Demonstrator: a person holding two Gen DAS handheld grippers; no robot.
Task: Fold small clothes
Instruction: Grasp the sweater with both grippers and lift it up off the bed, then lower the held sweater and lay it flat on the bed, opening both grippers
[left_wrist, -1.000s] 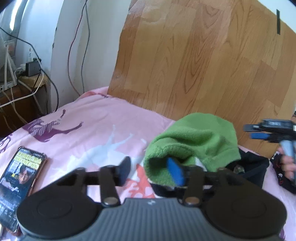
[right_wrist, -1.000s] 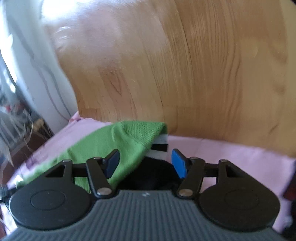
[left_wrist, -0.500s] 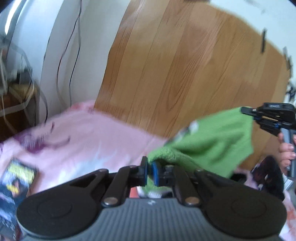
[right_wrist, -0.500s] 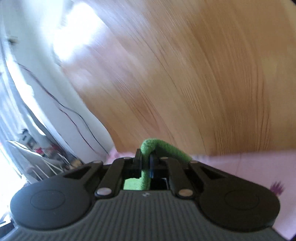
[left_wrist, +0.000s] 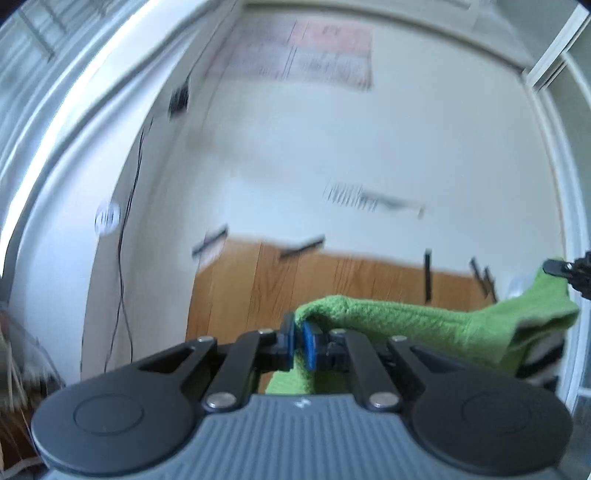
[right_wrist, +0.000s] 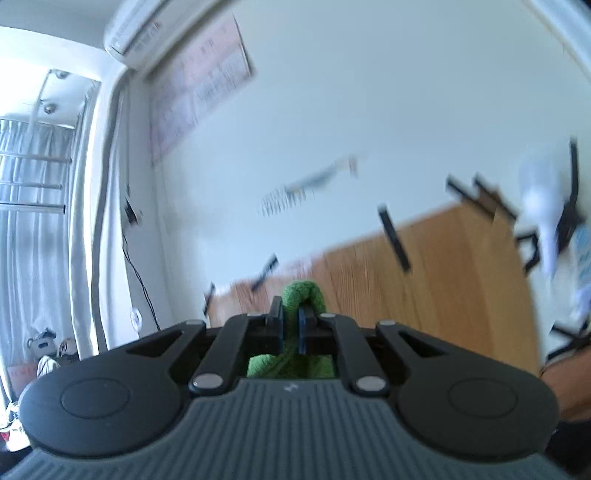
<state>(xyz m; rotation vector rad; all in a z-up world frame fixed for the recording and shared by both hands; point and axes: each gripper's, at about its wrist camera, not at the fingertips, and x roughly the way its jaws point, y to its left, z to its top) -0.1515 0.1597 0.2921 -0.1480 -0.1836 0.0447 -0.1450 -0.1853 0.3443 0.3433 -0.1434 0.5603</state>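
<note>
A green fleece garment (left_wrist: 413, 325) hangs in the air between my two grippers. My left gripper (left_wrist: 298, 345) is shut on one corner of it, and the cloth stretches off to the right. My right gripper (left_wrist: 561, 267) shows at the right edge of the left wrist view, pinching the far corner. In the right wrist view my right gripper (right_wrist: 291, 328) is shut on a fold of the green garment (right_wrist: 303, 295), with more of it bunched behind the fingers. The bed is out of view.
Both cameras point up at a white wall (left_wrist: 332, 166) above a wooden headboard (left_wrist: 332, 280). A poster (left_wrist: 295, 51) hangs high on the wall. A curtained window (right_wrist: 37, 221) and an air conditioner (right_wrist: 147, 29) show at left. A hand (right_wrist: 565, 384) is at lower right.
Both grippers went from open to shut on the green garment and lifted it off the bed. Both views have tilted up from the bed to the wall.
</note>
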